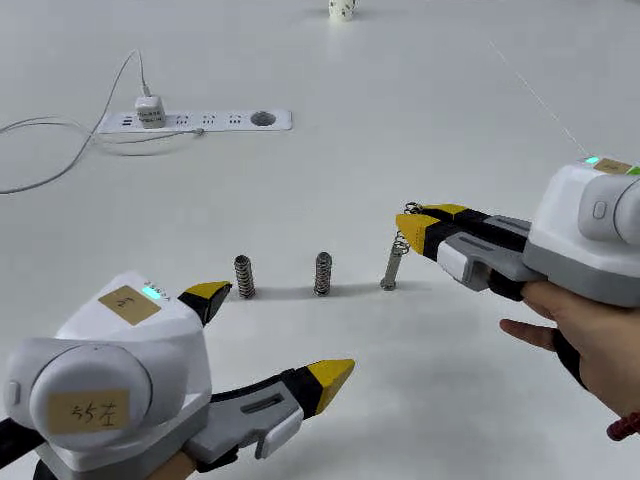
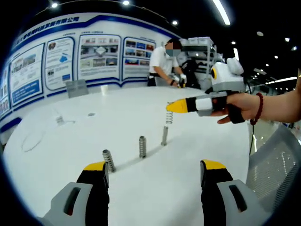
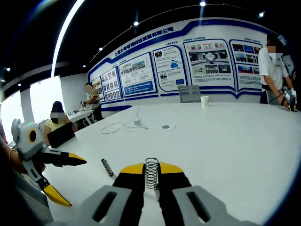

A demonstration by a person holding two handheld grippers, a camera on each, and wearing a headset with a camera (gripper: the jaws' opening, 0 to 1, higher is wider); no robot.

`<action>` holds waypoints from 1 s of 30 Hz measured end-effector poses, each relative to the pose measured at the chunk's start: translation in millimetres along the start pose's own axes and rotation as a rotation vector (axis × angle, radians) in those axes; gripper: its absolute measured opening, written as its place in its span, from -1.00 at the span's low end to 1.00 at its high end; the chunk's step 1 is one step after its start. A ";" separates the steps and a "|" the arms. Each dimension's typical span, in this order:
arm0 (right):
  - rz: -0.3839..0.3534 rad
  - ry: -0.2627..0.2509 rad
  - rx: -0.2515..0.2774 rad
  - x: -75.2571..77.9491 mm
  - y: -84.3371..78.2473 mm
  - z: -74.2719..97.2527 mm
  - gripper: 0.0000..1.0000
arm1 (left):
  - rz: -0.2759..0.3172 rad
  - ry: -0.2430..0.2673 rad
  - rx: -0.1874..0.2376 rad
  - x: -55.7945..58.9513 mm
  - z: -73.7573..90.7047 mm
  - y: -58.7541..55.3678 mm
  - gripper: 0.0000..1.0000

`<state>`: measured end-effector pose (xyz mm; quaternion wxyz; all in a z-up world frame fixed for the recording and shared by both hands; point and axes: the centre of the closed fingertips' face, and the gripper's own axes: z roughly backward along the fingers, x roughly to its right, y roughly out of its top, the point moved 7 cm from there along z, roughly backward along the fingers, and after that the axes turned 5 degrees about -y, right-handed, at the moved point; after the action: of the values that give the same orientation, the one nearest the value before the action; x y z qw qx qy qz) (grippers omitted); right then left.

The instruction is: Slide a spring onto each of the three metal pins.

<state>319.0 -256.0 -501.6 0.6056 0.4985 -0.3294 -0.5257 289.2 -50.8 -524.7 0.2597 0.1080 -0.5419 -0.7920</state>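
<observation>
a broad white table (image 1: 420, 110) carries the work, bare and matte; at its far left lies a white power strip (image 1: 195, 121) with a charger (image 1: 150, 110) plugged in and a white cable (image 1: 60, 150) trailing off the edge, and a paper cup (image 1: 342, 10) stands at the far end. the room is a show hall with a curved wall of blue and white panels (image 3: 188, 61) under a dark ceiling with strip lights; one person (image 2: 164, 66) stands at the far side of the table, another (image 3: 56, 122) sits at a desk off to the side. three metal pins stand upright in a row near the front edge. the left pin (image 1: 244, 277) and the middle pin (image 1: 322, 273) each wear a coiled grey spring down their length. the third pin (image 1: 389, 272), at the right end, has a bare lower shaft. the right gripper (image 1: 408, 218) is clenched on the last spring (image 3: 151, 172), which sits over the top of that pin. the left gripper (image 1: 275, 330) hangs low in front of the row, jaws spread wide and grasping nothing, its yellow tips apart from the pins.
</observation>
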 end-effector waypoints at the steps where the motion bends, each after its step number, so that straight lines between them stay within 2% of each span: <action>1: 0.005 -0.003 0.002 0.4 -0.2 -1.5 -0.78 | 0.005 0.002 0.000 -0.8 0.4 -0.6 0.67; 20: 0.060 -0.043 -0.024 3.5 -15.3 -11.1 -0.77 | 0.037 0.045 -0.006 -10.7 9.0 -4.8 0.97; 30: 0.089 -0.053 -0.050 1.9 -24.9 -13.1 -0.77 | 0.044 0.054 -0.010 -12.4 10.3 -4.7 1.00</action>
<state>323.8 -253.2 -529.3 0.6318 0.4539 -0.3540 -0.5191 293.7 -34.7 -526.4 0.2920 0.1164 -0.5329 -0.7856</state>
